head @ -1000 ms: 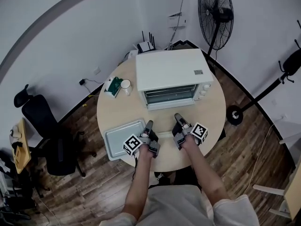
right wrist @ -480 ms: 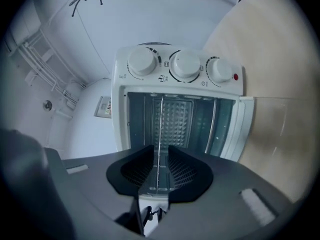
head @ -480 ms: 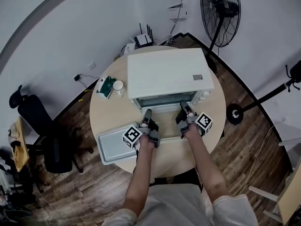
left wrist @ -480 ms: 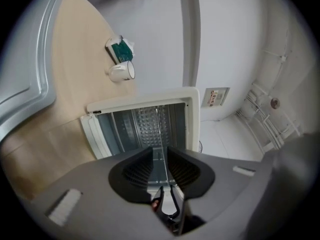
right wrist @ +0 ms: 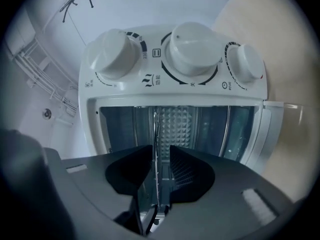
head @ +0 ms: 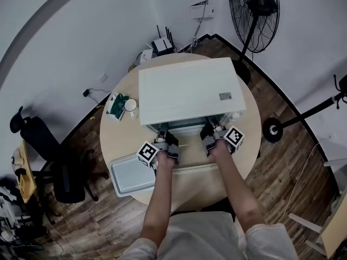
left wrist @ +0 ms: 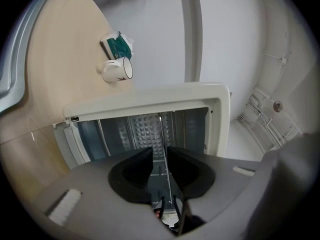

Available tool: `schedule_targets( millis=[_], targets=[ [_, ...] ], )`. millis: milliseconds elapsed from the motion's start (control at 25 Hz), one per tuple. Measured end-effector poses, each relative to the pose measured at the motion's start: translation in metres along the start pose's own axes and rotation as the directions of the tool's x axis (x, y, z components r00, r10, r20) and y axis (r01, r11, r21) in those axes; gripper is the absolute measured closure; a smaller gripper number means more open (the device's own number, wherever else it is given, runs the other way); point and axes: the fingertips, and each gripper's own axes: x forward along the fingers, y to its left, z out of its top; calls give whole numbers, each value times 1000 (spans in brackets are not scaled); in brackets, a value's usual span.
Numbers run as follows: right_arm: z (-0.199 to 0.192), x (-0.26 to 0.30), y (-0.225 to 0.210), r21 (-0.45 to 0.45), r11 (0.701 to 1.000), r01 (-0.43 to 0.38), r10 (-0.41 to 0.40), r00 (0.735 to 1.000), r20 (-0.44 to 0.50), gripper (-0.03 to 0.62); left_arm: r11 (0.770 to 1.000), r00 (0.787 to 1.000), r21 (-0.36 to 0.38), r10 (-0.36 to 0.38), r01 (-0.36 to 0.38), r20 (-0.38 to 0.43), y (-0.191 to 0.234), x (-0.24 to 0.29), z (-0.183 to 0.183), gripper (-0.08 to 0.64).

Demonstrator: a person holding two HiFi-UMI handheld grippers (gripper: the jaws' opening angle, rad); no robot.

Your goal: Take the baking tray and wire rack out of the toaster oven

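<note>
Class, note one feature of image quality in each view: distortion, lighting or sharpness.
Head view: fisheye bows the walls and floor edge around the round table; light is flat, shadows faint. Left gripper view: black vignette at the corners, and the toaster oven looks bowed. Right gripper view: same vignette; knobs bright, oven cavity dim.
</note>
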Motion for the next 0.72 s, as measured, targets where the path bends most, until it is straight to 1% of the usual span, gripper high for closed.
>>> schedule_targets(
  millis=[80, 240, 320, 360, 520, 720],
  targets=[
    [3, 4, 1, -9, 1000, -4, 4, 1000, -5, 508, 1000, 1000, -13, -3, 3, 5, 2, 8, 2, 463],
    [-1, 3, 0, 8, 999, 46, -45, 999, -13, 514, 1000, 1000, -21, -11, 11, 6, 3, 15, 4, 463],
    [0, 2, 3, 18, 999, 34, -34, 999, -9, 564, 999, 1000, -27, -17, 17, 11, 2, 15, 4, 478],
    [0, 3, 4, 15, 999, 28, -28, 1000, -7, 578, 999, 1000, -27, -18, 18, 16, 2, 15, 4, 485],
    [0, 2, 3, 22, 999, 26, -26, 1000, 1, 581, 999, 1000, -33, -5, 6, 24, 1, 13, 2, 486],
    [-2, -4, 2, 36, 999, 34, -34, 999, 9, 582, 999, 1000, -40, -2, 2, 6, 3, 9, -1, 487]
  ],
)
